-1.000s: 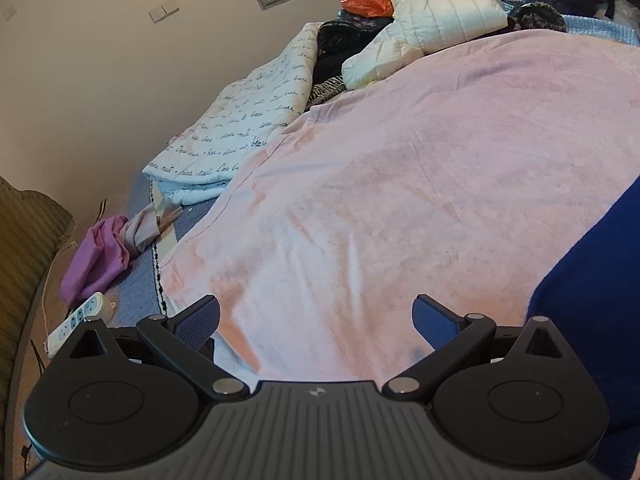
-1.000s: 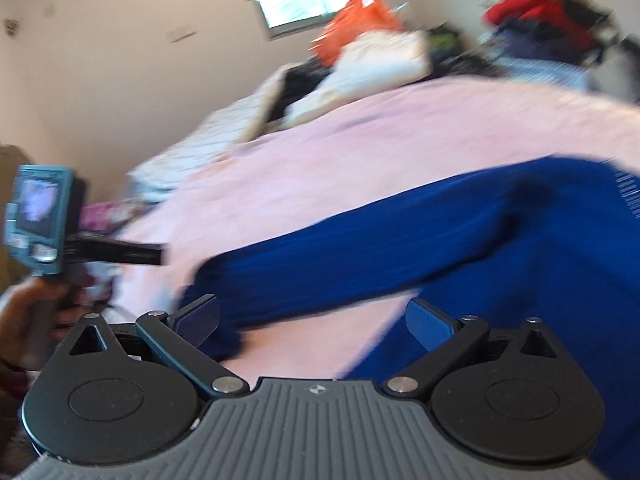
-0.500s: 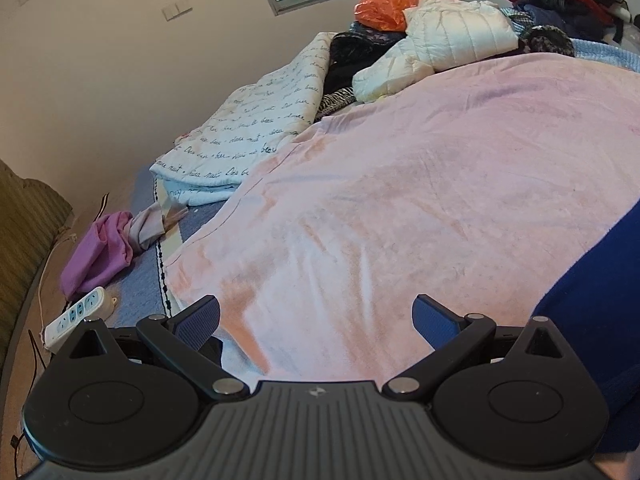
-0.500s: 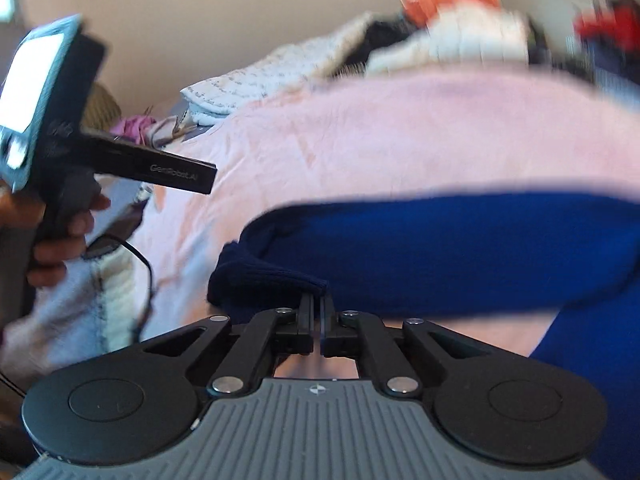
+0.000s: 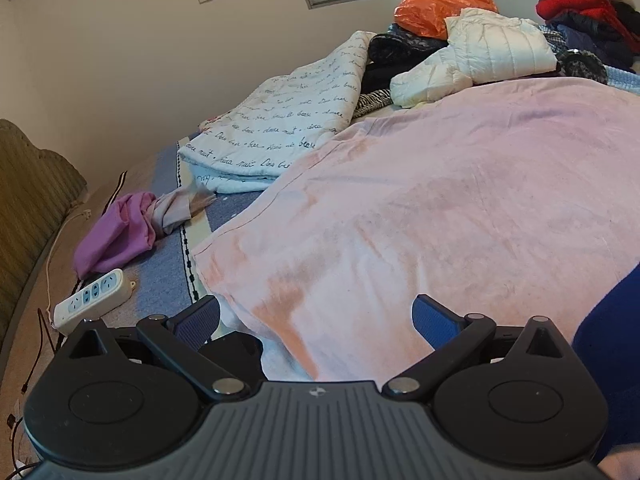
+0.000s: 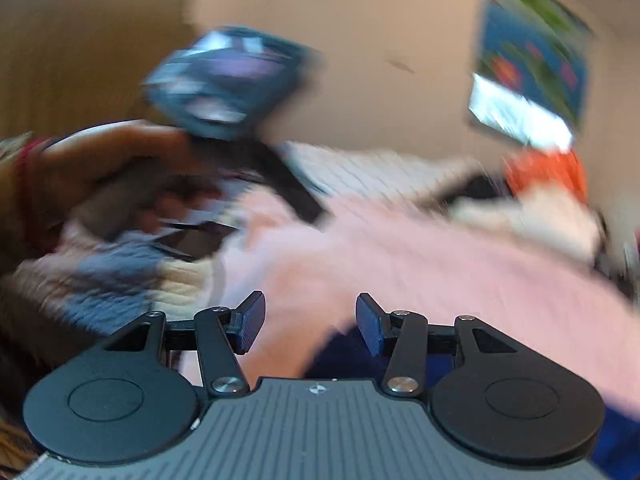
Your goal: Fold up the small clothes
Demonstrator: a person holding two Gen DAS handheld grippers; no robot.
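Right gripper (image 6: 310, 326) off the blue garment (image 6: 344, 354) since before, jaws opening, empty; left gripper (image 5: 316, 316) wide, empty.

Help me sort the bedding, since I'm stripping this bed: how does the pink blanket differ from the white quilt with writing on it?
The pink blanket lies spread flat over most of the bed; the white quilt is folded into a thick bundle near the wall. The blanket is plain pink; the quilt is white with lines of dark script. The blanket shows much larger. Both are soft bedding on the same bed.

Quilt (image 5: 288, 128) left of blanket (image 5: 460, 208), jacket (image 5: 488, 56) behind.
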